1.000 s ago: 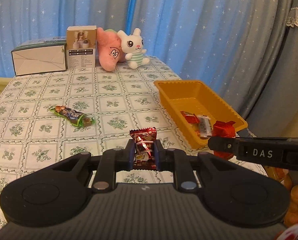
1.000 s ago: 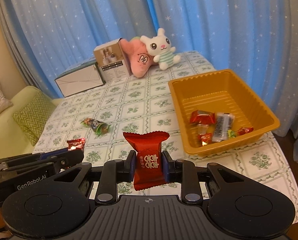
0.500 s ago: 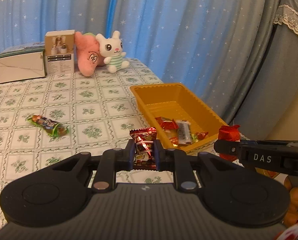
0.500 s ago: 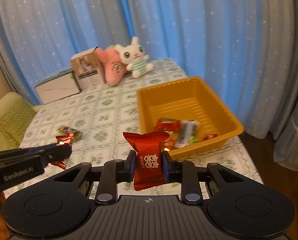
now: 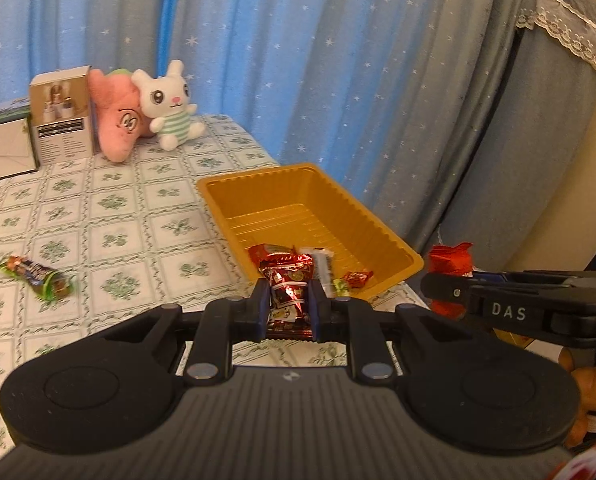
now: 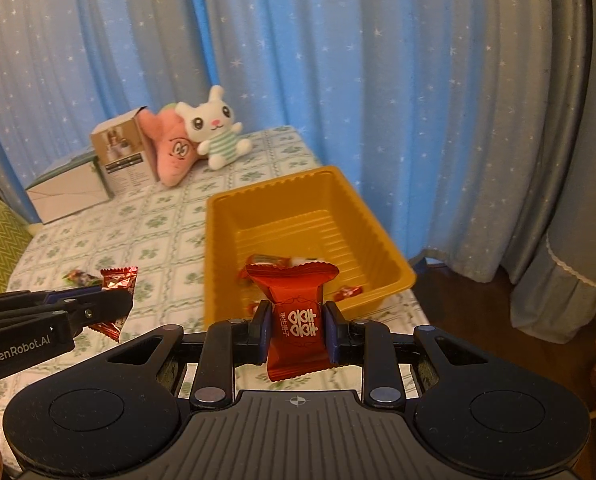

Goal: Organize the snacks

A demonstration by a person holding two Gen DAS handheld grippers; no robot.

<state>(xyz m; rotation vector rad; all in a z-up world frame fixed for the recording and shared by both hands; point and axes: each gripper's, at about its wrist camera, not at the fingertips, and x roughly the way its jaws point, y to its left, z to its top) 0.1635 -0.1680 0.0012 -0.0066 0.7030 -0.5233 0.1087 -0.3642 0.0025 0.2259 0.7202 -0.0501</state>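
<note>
Left wrist view: left gripper (image 5: 288, 307) clamps foil candy (image 5: 289, 295) near yellow tray (image 5: 378, 222).

One tray (image 6: 382, 236), two plush toys (image 6: 214, 128), two boxes (image 6: 124, 160).

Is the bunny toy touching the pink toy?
Touching. In the right wrist view the white bunny leans against the pink plush, no gap between them.

A home: starry blue curtains (image 6: 338, 60), plush bunny (image 6: 214, 128), floral tablecloth (image 5: 110, 208).
</note>
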